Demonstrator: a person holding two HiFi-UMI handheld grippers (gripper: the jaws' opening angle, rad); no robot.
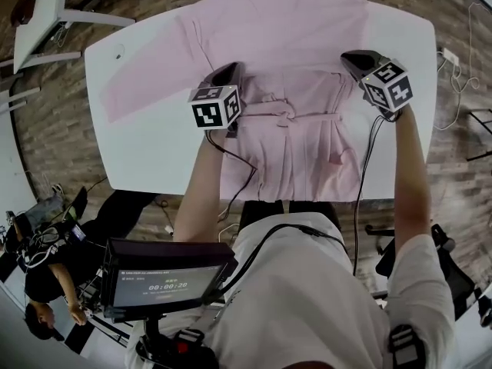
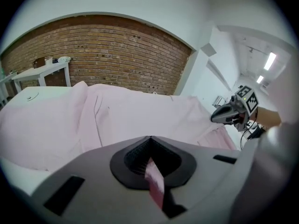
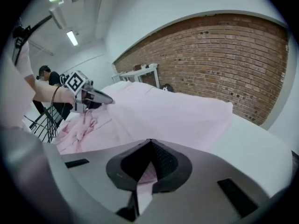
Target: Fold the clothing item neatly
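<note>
A pale pink garment (image 1: pixel 284 68) with a tied waist belt (image 1: pixel 286 116) lies spread on the white table (image 1: pixel 154 144); its left sleeve (image 1: pixel 146 71) stretches out to the left. My left gripper (image 1: pixel 229 71) sits at the garment's left side near the waist. It is shut on a fold of pink fabric (image 2: pixel 154 181) that shows between its jaws (image 2: pixel 150 158). My right gripper (image 1: pixel 352 58) is at the garment's right side, shut on pink fabric (image 3: pixel 145 178) as well. Each gripper shows in the other's view: the right gripper (image 2: pixel 220 117) and the left gripper (image 3: pixel 103 99).
The garment's hem (image 1: pixel 307 187) reaches the table's near edge in front of the person. A second white table (image 1: pixel 46 6) stands at the far left. A screen (image 1: pixel 161 281) and a crouching person (image 1: pixel 46 283) are at the lower left. A brick wall (image 2: pixel 107 55) lies behind.
</note>
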